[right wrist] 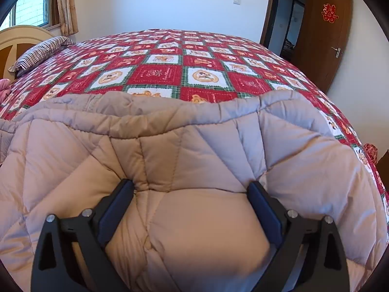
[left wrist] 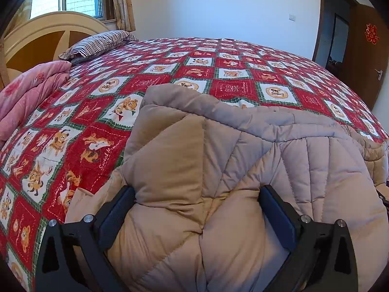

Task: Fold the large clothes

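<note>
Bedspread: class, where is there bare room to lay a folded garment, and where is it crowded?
Free: the wide red patchwork bedspread beyond the beige puffer coat, between the striped pillow and the door side. Crowded: the near edge under the coat, and the pink quilt by the headboard.

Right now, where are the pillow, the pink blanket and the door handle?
Pillow (left wrist: 102, 43): left wrist view, striped top.
Pink blanket (left wrist: 29, 95): left wrist view, folded middle.
Door handle (right wrist: 336, 50): right wrist view, metal lever.
</note>
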`<state>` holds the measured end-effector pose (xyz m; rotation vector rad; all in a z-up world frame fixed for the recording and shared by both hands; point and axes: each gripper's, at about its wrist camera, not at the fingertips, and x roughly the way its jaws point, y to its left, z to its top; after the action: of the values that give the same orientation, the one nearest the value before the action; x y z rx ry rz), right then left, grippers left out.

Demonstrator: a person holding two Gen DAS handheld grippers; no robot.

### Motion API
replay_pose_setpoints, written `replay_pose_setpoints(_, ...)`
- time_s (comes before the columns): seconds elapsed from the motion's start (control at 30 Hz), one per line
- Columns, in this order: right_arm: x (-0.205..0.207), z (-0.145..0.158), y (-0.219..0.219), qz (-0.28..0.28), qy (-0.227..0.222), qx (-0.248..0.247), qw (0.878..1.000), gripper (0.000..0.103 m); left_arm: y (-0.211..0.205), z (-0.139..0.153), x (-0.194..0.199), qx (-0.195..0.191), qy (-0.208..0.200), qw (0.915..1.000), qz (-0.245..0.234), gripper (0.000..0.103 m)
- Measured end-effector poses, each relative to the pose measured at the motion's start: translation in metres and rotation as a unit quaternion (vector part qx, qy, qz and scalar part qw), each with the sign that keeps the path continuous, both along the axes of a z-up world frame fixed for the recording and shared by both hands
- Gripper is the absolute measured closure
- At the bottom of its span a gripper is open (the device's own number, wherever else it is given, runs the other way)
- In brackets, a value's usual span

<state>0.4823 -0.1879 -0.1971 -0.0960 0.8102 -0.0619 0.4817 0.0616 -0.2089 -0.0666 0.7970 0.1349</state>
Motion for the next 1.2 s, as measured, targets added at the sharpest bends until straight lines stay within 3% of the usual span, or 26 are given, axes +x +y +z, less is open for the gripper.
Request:
replay_pose_setpoints(0.1, 0.001, 0.0, 0.002, -0.001, 0.002, -0.009, 1.0, 0.007, 0.0, 0.002, 0.002, 0.002, 0.013, 0.9999, -0.002, 0.001)
replay_pose_setpoints(0.2, 0.001, 0.008, 0.006, -0.005, 0.013, -0.026, 1.0, 0.008, 0.008, 0.016, -0.003, -0.021, 0.036, 0.9991, -0.003, 0.001)
replay_pose_setpoints(0.27, -0.008, 0.021, 0.01, -0.008, 0.002, -0.031, 0.999, 0.014, 0.016, 0.04, -0.023, -0.033, 0.006, 0.9994, -0.001, 0.001)
replay_pose_setpoints(0.37, -0.031, 0.054, 0.023, -0.003, -0.049, 0.012, 0.999, 0.013, 0.02, 0.059, -0.046, -0.013, -0.037, 0.9992, 0.004, 0.001)
replay_pose_setpoints(0.47, -0.039, 0.068, 0.051, 0.025, -0.064, 0.018, 0.997, 0.011, 0.02, 0.043, -0.039, 0.016, -0.001, 0.9998, 0.013, 0.001)
replay_pose_setpoints(0.57, -0.029, 0.046, 0.075, 0.047, -0.028, -0.001, 0.999, 0.018, 0.022, 0.015, -0.032, 0.016, 0.027, 0.9995, 0.01, 0.001)
replay_pose_setpoints(0.67, -0.021, 0.018, 0.076, 0.043, -0.002, -0.001, 0.999, 0.017, 0.025, 0.01, -0.038, -0.001, 0.002, 0.9999, 0.015, 0.001)
replay_pose_setpoints(0.77, -0.018, 0.008, 0.073, 0.041, -0.013, -0.005, 0.999, 0.015, 0.02, 0.007, -0.039, 0.007, -0.009, 0.9997, 0.022, 0.001)
replay_pose_setpoints(1.2, -0.017, -0.003, 0.077, 0.036, -0.002, -0.023, 0.999, 0.011, 0.017, 0.004, -0.036, 0.013, -0.008, 0.9996, 0.022, 0.001)
